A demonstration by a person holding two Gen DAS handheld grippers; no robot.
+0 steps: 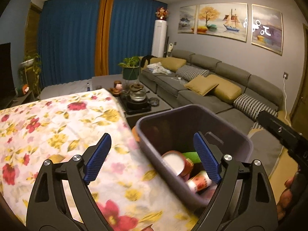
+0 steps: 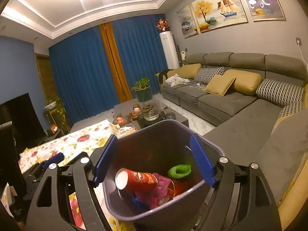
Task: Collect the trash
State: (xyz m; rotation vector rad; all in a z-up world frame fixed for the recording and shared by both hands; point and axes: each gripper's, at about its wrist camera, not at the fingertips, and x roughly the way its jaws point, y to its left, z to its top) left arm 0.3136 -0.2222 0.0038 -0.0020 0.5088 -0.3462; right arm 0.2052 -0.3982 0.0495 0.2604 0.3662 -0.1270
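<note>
The trash bin (image 2: 161, 175), a dark purple-grey plastic tub, serves as the reference point. It stands at the edge of the table draped in a floral cloth (image 1: 57, 127), between that table and the grey sofa (image 2: 240, 104).

Inside the bin lie a red paper cup (image 2: 138, 180) on its side with its white mouth turned toward the cloth side, a green ribbed piece (image 2: 180, 170) toward the sofa side, and crumpled pink wrapping (image 2: 161, 190) at the near wall. A small blue item sits low beside the pink wrapping; its nature cannot be determined. From the left wrist view the same cup (image 1: 177, 163) shows, with a second printed red-and-white container (image 1: 198, 182) nearer the camera.

The right gripper (image 2: 154, 159) hangs above the bin mouth, its blue-padded fingers spread wide and holding nothing. One pad sits over the cloth-side rim, the other over the sofa-side rim.

The left gripper (image 1: 153, 156) straddles the bin's cloth-side wall, also spread wide and empty: one pad is over the cloth, the other over the bin interior.

Beyond the bin, a low tea table carries a glass teapot (image 1: 137, 94) and a potted plant (image 1: 131, 68).
</note>
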